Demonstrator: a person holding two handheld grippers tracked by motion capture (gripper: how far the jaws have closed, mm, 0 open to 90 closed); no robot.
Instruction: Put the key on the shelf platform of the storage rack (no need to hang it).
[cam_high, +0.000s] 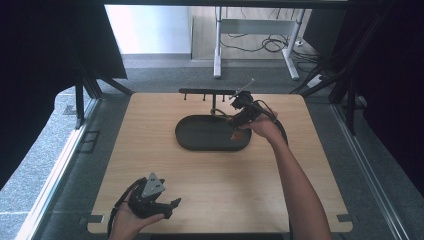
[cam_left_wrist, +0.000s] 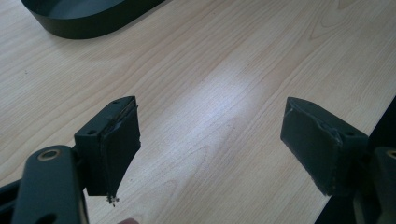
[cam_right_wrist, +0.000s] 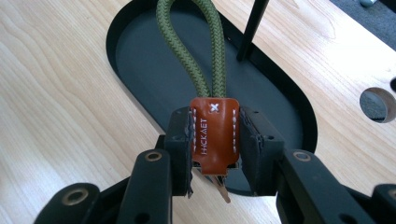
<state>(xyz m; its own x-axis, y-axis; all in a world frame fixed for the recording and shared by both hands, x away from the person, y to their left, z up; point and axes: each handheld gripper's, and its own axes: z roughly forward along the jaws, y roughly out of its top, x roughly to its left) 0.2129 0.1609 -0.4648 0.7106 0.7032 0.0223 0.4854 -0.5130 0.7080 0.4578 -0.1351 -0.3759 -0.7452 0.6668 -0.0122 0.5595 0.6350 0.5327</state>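
A keychain with an olive-green cord loop (cam_right_wrist: 187, 51) and a brown leather tab (cam_right_wrist: 214, 135) is clamped between the jaws of my right gripper (cam_right_wrist: 215, 137). That gripper (cam_high: 240, 112) hovers over the right end of a black oval tray (cam_high: 192, 135); the cord loop (cam_high: 218, 113) reaches toward a black hook rack (cam_high: 200, 92) behind the tray. My left gripper (cam_high: 167, 206) rests near the table's front edge, held in a hand, jaws spread wide over bare wood (cam_left_wrist: 210, 140) with nothing between them.
The light wooden table (cam_high: 150, 165) has a round hole (cam_right_wrist: 377, 103) near the tray in the right gripper view. A black post (cam_right_wrist: 252, 30) of the rack stands beside the tray (cam_right_wrist: 140, 56). Dark frame legs and cables lie beyond the table.
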